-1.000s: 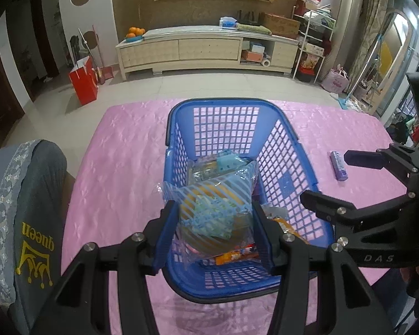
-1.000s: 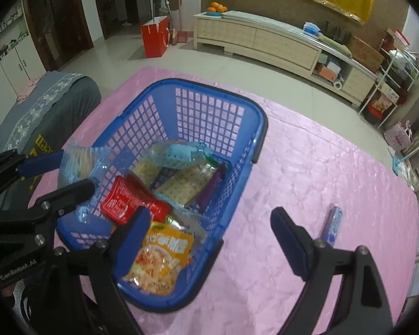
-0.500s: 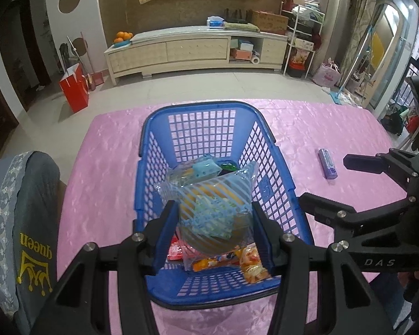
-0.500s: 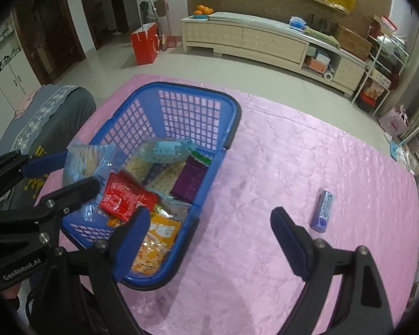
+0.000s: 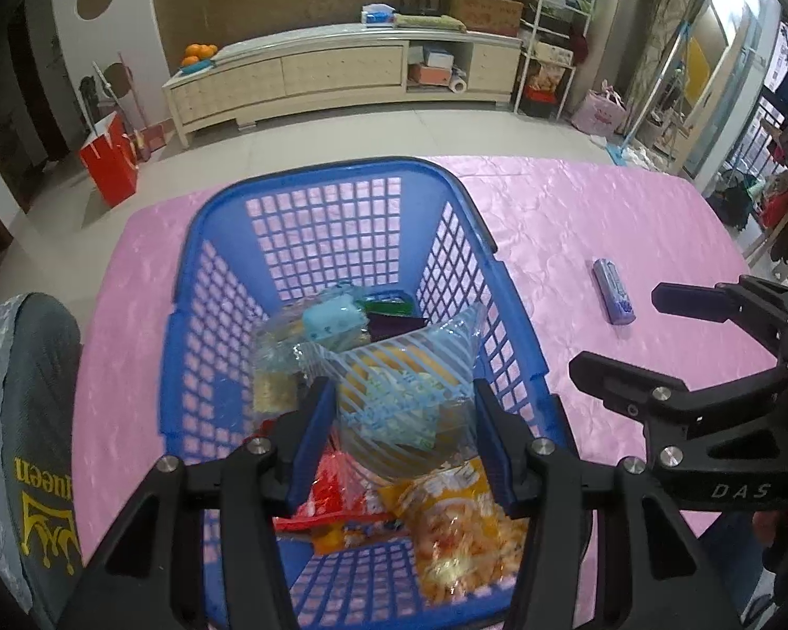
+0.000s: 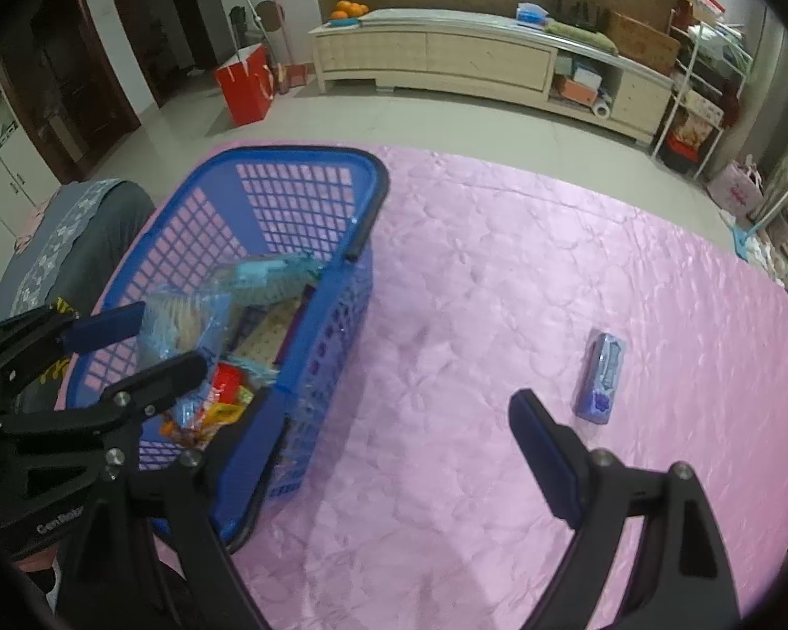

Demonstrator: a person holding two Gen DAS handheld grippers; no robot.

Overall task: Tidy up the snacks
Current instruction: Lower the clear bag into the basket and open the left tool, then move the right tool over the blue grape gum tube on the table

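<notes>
My left gripper (image 5: 399, 420) is shut on a clear blue-striped snack bag (image 5: 404, 388) and holds it above the blue basket (image 5: 320, 184), which holds several snack packs, among them an orange one (image 5: 457, 530). The same bag (image 6: 184, 325) and basket (image 6: 310, 157) show at the left of the right wrist view. My right gripper (image 6: 394, 446) is open and empty over the pink tablecloth, right of the basket. A small purple snack pack (image 6: 601, 370) lies on the cloth beyond its right finger; it also shows in the left wrist view (image 5: 612, 298).
A grey chair back (image 5: 21, 420) stands at the table's left edge. The pink tablecloth (image 6: 499, 289) covers the table. Beyond are a floor, a long cabinet (image 5: 341, 79) and a red bag (image 5: 111, 168).
My right gripper has swung right, away from the basket and toward the purple pack. My left gripper, still holding the striped bag, has drawn back over the basket's near end.
</notes>
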